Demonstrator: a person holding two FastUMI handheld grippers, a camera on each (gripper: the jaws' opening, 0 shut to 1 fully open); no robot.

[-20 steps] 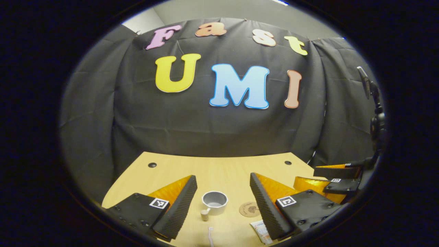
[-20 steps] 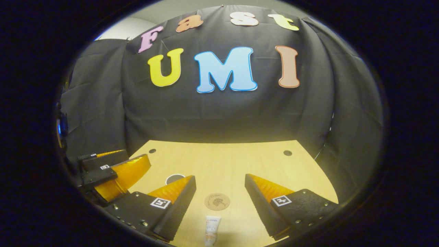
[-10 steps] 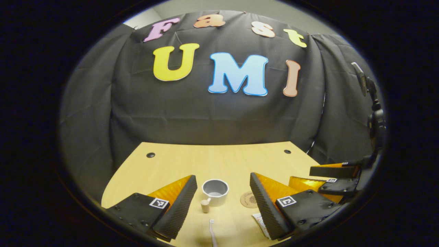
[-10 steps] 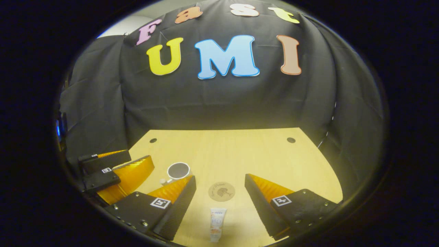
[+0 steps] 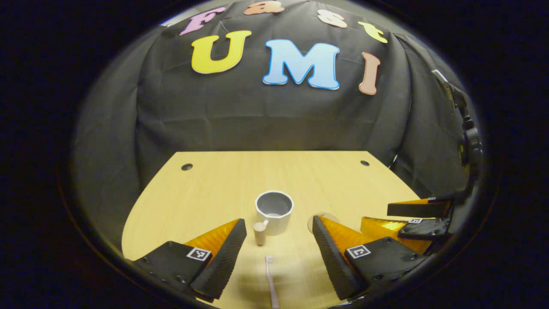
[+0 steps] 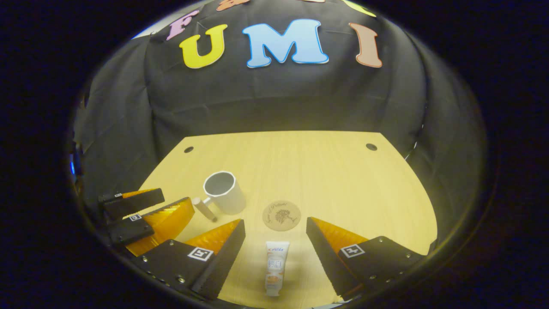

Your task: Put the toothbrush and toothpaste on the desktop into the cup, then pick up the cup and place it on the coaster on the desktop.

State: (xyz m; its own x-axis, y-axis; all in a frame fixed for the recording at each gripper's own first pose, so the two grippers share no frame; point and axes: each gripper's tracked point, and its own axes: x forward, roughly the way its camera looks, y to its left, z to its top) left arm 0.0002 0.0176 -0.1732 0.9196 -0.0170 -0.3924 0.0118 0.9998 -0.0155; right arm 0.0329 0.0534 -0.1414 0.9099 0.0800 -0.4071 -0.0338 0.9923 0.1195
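A grey cup (image 5: 274, 211) with a wooden handle (image 5: 259, 233) stands on the wooden desktop (image 5: 214, 189). A white toothbrush (image 5: 270, 281) lies just in front of it, between the fingers of my open left gripper (image 5: 279, 226), which hovers above. In the right gripper view the cup (image 6: 224, 193) stands left of a round brown coaster (image 6: 281, 215). A white toothpaste tube (image 6: 275, 268) lies in front of the coaster, between the fingers of my open right gripper (image 6: 274, 225). Each view also shows the other gripper, open, at the side: the right gripper (image 5: 411, 216) and the left gripper (image 6: 141, 212).
The desktop (image 6: 321, 171) has two small dark holes near its back corners (image 6: 188, 149) (image 6: 371, 146). Black cloth hangs behind and beside it. A black stand with a mount (image 5: 465, 128) rises at the right in the left gripper view.
Both gripper views have tilted down and drawn back, so the cup, coaster, toothbrush and toothpaste show more fully and higher in view. Both grippers stay open.
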